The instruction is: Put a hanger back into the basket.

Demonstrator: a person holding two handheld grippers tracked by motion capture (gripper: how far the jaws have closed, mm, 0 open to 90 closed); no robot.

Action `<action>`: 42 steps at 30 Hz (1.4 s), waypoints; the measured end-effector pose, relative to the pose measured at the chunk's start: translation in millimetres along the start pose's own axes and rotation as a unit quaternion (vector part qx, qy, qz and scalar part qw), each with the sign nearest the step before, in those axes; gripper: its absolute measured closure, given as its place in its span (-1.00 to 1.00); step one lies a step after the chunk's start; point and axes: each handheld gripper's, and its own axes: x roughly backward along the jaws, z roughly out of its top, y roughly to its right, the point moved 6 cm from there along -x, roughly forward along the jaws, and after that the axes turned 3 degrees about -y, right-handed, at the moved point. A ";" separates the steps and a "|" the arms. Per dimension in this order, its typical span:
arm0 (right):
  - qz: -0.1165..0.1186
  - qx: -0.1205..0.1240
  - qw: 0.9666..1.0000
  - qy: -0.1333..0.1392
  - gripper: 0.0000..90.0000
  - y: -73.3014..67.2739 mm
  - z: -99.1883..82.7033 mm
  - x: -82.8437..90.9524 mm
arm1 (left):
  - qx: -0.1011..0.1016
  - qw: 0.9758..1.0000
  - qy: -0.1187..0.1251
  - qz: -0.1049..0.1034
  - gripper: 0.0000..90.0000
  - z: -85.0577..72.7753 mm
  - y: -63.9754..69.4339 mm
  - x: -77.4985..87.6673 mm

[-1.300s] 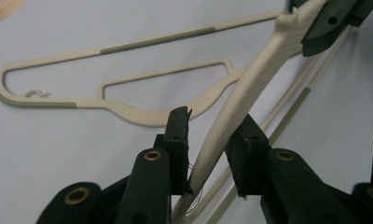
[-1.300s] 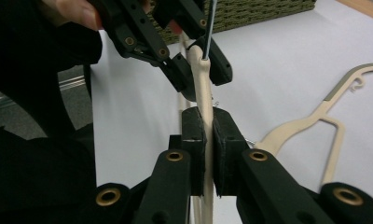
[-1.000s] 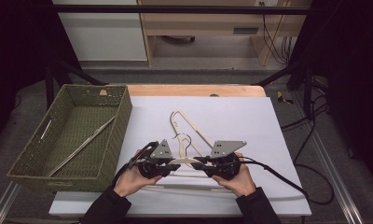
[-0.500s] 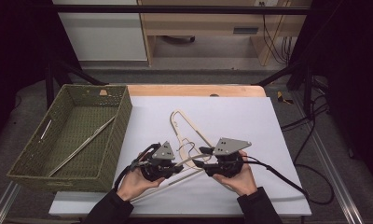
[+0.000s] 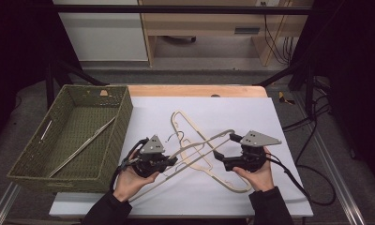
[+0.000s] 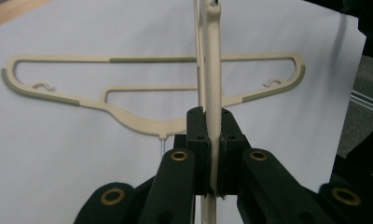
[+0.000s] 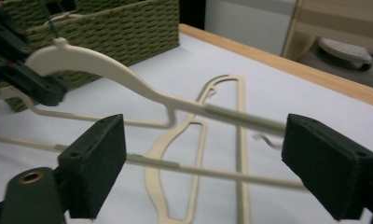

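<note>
High view – table: a white surface is seen, with a woven green basket at its left edge.
High view – basket contents: a hanger is seen lying inside, slanted.
High view – lifted hanger: it is held by the left gripper at its left part, tilted, above a flat hanger lying on the table.
High view – right gripper: it is held just beside the lifted hanger's right end.
Left gripper view – jaws: they are seen closed narrowly on the lifted hanger's cream bar; the flat hanger is seen beyond, on the table.
Right gripper view – jaws: they are spread wide, gripping nothing; the lifted hanger is seen crossing between them.
</note>
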 end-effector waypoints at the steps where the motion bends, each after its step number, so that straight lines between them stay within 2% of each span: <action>1: -0.005 -0.008 1.000 0.005 -0.75 4.0 -0.6 3.2 | 0.003 1.000 0.003 0.001 0.91 0.7 -0.2 2.5; 5: -0.016 -0.023 1.000 0.011 -0.83 14.8 -4.8 13.0 | 0.005 1.000 0.024 0.015 0.91 7.0 -1.8 19.3; 10: -0.023 -0.040 0.999 0.010 -0.85 22.6 -11.5 18.7 | 0.004 0.998 0.052 0.017 0.91 20.5 -0.3 46.9; 15: -0.031 -0.044 0.999 0.010 -0.89 25.8 -14.9 21.2 | -0.004 0.997 0.063 0.036 0.91 39.7 -1.7 73.8; 23: -0.039 -0.050 0.998 0.015 -0.90 29.0 -17.1 28.2 | -0.025 0.995 0.085 0.049 0.91 66.9 -7.3 113.4; 34: -0.047 -0.055 0.997 0.013 -0.91 32.8 -20.0 31.9 | -0.036 0.992 0.088 0.079 0.91 80.0 -38.6 151.8; 38: -0.047 -0.056 0.997 0.012 -0.92 32.5 -20.6 30.6 | -0.041 0.991 0.072 0.104 0.91 78.7 -54.8 165.9; 41: -0.045 -0.057 0.997 0.008 -0.92 31.8 -21.1 30.4 | -0.034 0.990 0.075 0.117 0.91 77.3 -67.8 175.4; 42: -0.046 -0.051 0.998 0.009 -0.92 32.6 -21.4 30.0 | -0.033 0.989 0.075 0.122 0.91 76.1 -72.8 178.5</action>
